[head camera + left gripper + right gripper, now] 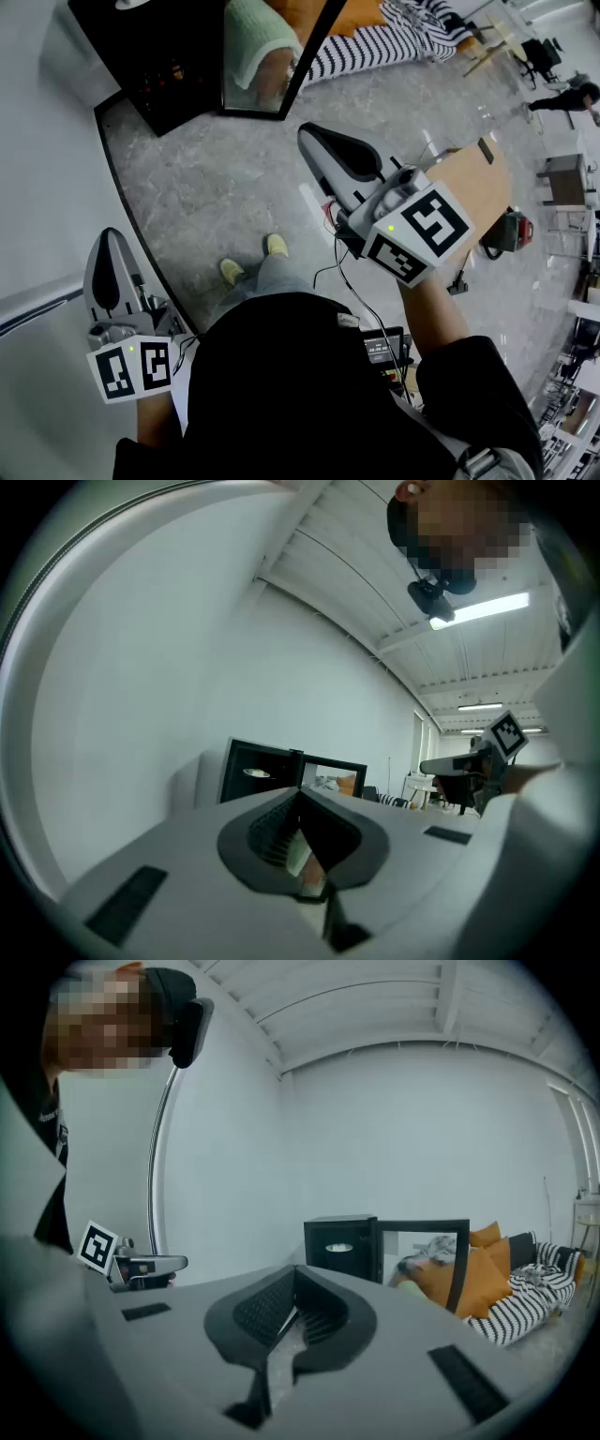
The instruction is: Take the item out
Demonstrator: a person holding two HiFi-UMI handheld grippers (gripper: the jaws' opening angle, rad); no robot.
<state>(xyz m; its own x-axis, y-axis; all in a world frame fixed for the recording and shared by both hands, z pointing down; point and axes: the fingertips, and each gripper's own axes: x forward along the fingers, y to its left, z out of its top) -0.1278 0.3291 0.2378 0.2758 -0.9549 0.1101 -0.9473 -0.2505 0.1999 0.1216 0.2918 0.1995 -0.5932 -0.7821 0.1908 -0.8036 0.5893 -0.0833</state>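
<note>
A small black cabinet (pixel 155 56) stands on the floor against the white wall, its glass door (pixel 272 52) swung open. On a shelf inside lies a pale, flat item (pixel 339 1248), which the left gripper view also shows as the item (pixel 256 773) in the dark cabinet (pixel 246 785). My right gripper (pixel 307 133) is held up, pointing toward the cabinet from well short of it, jaws shut and empty (pixel 294 1269). My left gripper (pixel 111 234) hangs lower at the left beside the wall, its jaws (pixel 300 791) closed together with nothing in them.
Orange cushions (pixel 487 1269) and a striped black-and-white fabric (pixel 375 42) lie right of the cabinet. A wooden table (pixel 483 178) and a red object (pixel 514 230) are at the right. A silver rail (pixel 37 307) curves along the left wall. The floor is grey marble.
</note>
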